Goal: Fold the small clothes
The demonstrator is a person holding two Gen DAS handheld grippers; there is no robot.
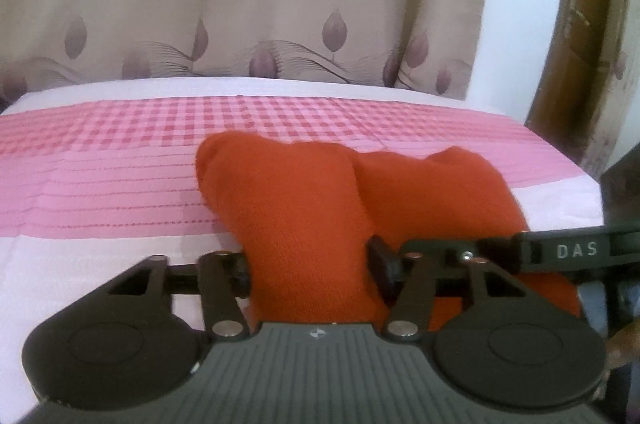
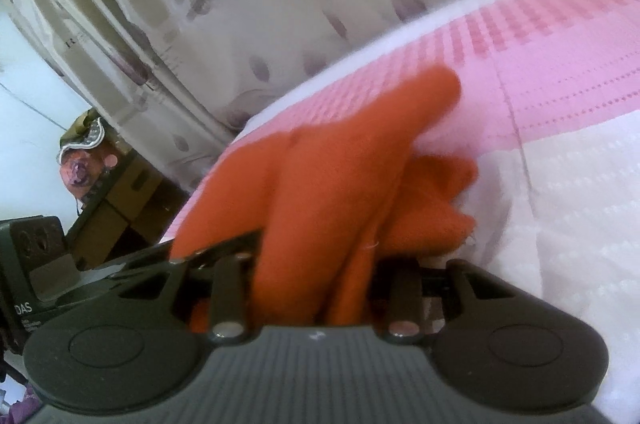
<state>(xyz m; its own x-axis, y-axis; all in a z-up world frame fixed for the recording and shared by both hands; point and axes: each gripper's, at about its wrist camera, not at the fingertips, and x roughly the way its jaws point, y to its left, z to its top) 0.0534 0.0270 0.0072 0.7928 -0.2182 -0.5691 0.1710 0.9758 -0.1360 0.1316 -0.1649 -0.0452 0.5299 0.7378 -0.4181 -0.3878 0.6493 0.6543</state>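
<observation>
An orange knitted garment (image 1: 304,207) lies bunched on the pink and white bed cover (image 1: 100,183). My left gripper (image 1: 310,270) is shut on a thick fold of it, cloth filling the gap between the fingers. My right gripper (image 2: 316,284) is shut on another bunch of the same orange garment (image 2: 332,183), which trails forward onto the bed cover (image 2: 560,71). The right gripper's body, marked DAS, shows at the right edge of the left wrist view (image 1: 576,250), close beside my left gripper. The fingertips of both grippers are hidden by cloth.
A beige curtain (image 1: 240,3) with a leaf print hangs behind the bed. A brown wooden frame (image 1: 580,43) stands at the right. Cardboard boxes (image 2: 120,199) with a bag on top sit on the floor left of the bed in the right wrist view.
</observation>
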